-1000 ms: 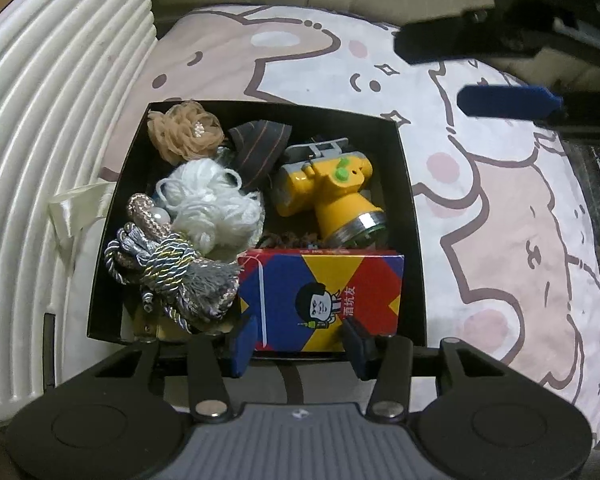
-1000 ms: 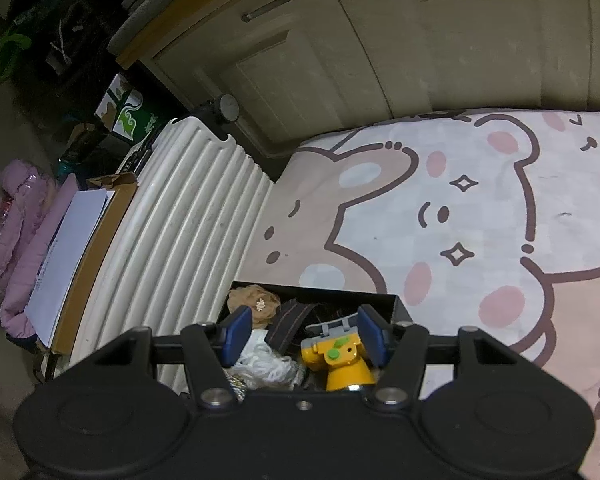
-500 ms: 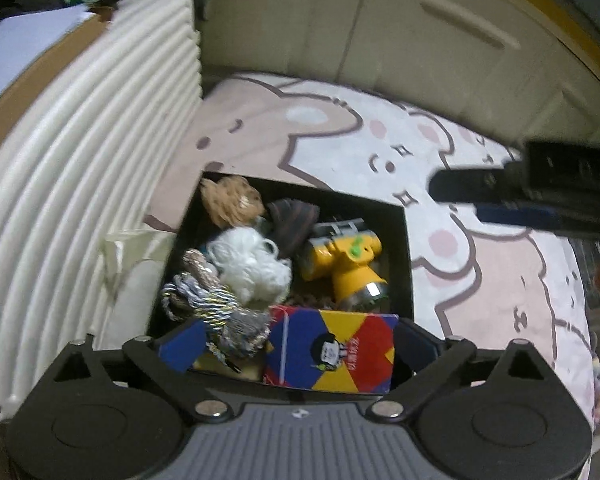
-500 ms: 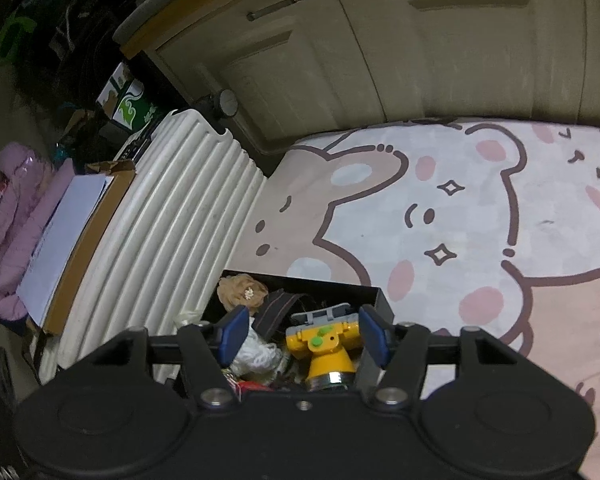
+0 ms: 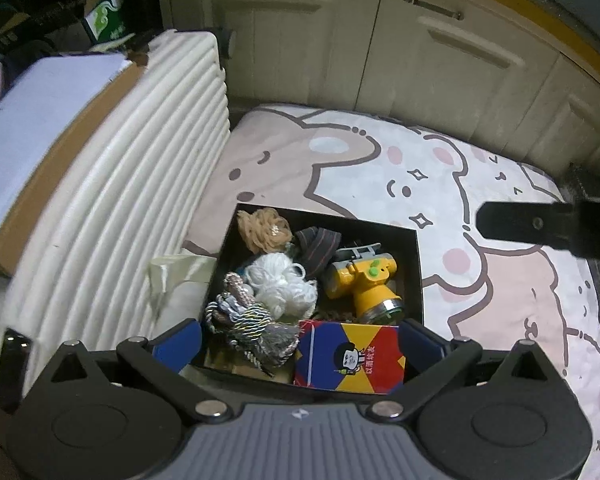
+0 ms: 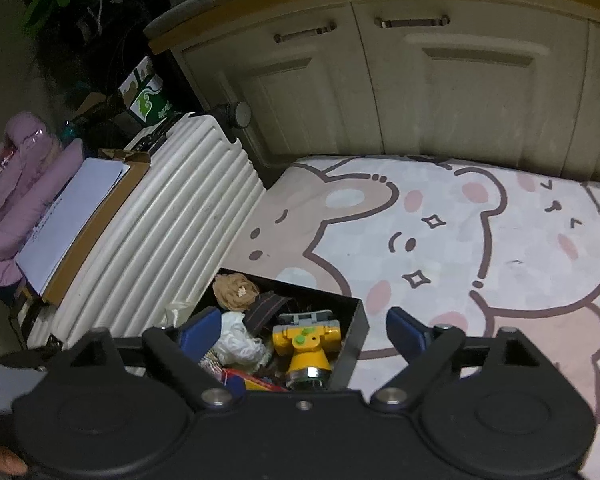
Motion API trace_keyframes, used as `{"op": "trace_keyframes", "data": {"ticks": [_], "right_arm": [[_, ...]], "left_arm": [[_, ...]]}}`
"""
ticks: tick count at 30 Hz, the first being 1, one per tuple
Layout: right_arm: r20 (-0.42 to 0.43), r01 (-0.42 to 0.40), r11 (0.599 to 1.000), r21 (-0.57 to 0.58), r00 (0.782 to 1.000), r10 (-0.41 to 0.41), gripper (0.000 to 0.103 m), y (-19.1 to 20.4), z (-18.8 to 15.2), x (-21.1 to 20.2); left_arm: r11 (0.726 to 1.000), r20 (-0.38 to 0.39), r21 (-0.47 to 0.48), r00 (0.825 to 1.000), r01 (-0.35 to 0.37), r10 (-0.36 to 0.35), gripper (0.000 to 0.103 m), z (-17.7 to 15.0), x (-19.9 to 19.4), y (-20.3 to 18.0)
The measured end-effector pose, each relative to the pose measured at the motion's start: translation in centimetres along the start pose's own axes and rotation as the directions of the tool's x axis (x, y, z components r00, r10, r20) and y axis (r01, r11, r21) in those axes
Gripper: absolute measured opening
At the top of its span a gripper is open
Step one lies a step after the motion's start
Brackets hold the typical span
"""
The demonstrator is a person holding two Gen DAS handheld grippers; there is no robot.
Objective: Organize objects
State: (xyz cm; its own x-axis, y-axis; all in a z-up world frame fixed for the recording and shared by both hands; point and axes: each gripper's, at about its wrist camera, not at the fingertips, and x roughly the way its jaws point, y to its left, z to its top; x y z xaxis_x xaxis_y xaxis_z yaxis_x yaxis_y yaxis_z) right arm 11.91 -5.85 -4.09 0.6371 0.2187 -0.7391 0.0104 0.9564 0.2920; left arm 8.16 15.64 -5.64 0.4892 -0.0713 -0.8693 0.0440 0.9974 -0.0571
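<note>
A black box (image 5: 419, 272) lies on a cartoon bear mat. It holds a yellow headlamp (image 5: 366, 280), white yarn (image 5: 282, 284), a beige fabric flower (image 5: 262, 230), a dark striped bow (image 5: 318, 248), a silver tassel cord (image 5: 252, 326) and a colourful card box (image 5: 350, 358). My left gripper (image 5: 300, 342) hovers above the box's near edge. Its jaws are still opening, and its blue pads touch nothing. My right gripper (image 6: 304, 332) hangs above the same black box (image 6: 350, 352) and the headlamp (image 6: 306, 346). Its jaws are opening too, with nothing held.
A white ribbed suitcase (image 5: 112, 216) stands against the box's left side, with a cardboard carton and white paper (image 5: 32, 120) on top. Cream cabinet doors (image 6: 440, 92) close off the back. The bear mat (image 6: 500, 240) stretches to the right. A pink coat (image 6: 16, 184) lies far left.
The left gripper let go of the colourful card box, spread wide and rose. The right gripper also opened wider and lifted, so more of the room shows.
</note>
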Motion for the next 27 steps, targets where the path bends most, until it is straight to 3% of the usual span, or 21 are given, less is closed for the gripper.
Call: {"op": "trace_keyframes", "data": {"ticks": [9,27], "right_arm": [[0.025,0.032,0.990,-0.138,0.999,-0.029,0.103,0.8,-1.8,-4.1],[0.111,0.055,0.989,-0.137,0.993,-0.040,0.103,0.1,-5.1,-10.8]], "left_arm": [[0.998,0.081,0.022,0.995,-0.056,0.054,0.103,-0.2,-4.3,-0.2],[0.997,0.204,0.063,0.978,-0.051,0.037,0.103,-3.9,-11.2,-2.2]]}}
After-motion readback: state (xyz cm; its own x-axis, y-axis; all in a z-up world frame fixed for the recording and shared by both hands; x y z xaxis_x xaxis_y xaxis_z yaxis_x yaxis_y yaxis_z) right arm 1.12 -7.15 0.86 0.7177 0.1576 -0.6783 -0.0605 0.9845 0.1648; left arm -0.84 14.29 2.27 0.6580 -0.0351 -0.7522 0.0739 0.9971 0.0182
